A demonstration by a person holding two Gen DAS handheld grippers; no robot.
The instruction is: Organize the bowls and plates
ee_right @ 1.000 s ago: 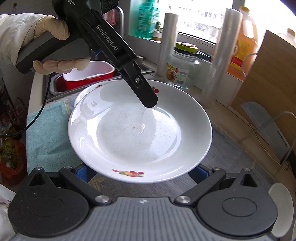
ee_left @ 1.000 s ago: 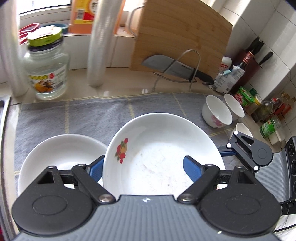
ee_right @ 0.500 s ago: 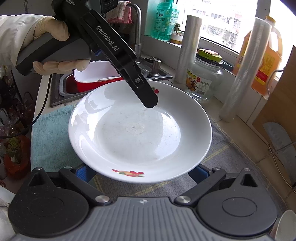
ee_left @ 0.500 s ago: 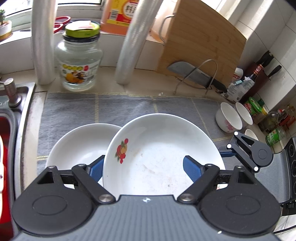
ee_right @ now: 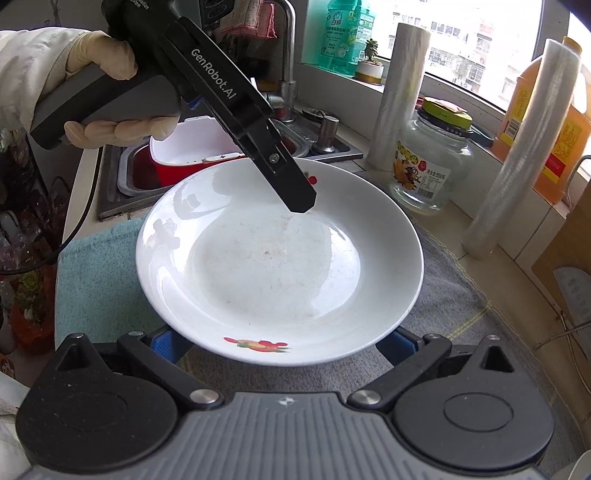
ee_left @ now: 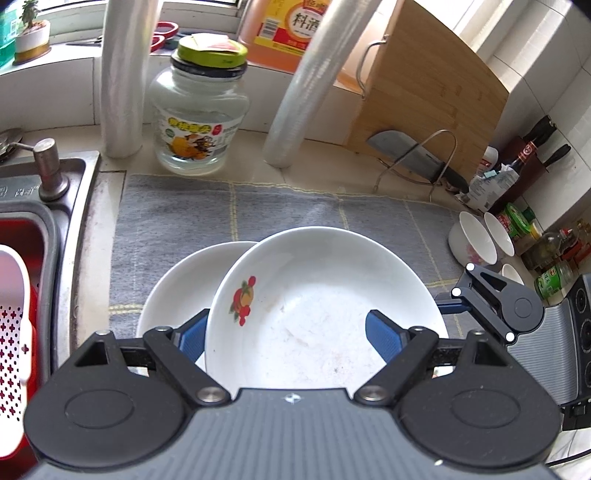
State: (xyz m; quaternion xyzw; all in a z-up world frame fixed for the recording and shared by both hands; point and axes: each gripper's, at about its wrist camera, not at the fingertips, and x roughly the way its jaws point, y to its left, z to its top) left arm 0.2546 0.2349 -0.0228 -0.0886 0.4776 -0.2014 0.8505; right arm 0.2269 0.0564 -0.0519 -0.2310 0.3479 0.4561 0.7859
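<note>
blue fingers pinch empty fruit-printed plate.

"GenRobot.AI" runs in pale letters along the black finger of the left gripper, upper left of the right wrist view, and small lettering ending in "isition" and "stem" sits at the top edge of its body. In the left wrist view, top centre, the orange bottle carries a label with the large characters "料酒" beside a barcode. The labels on the glass jar and on the green bottle at the window are too small to read.
</note>
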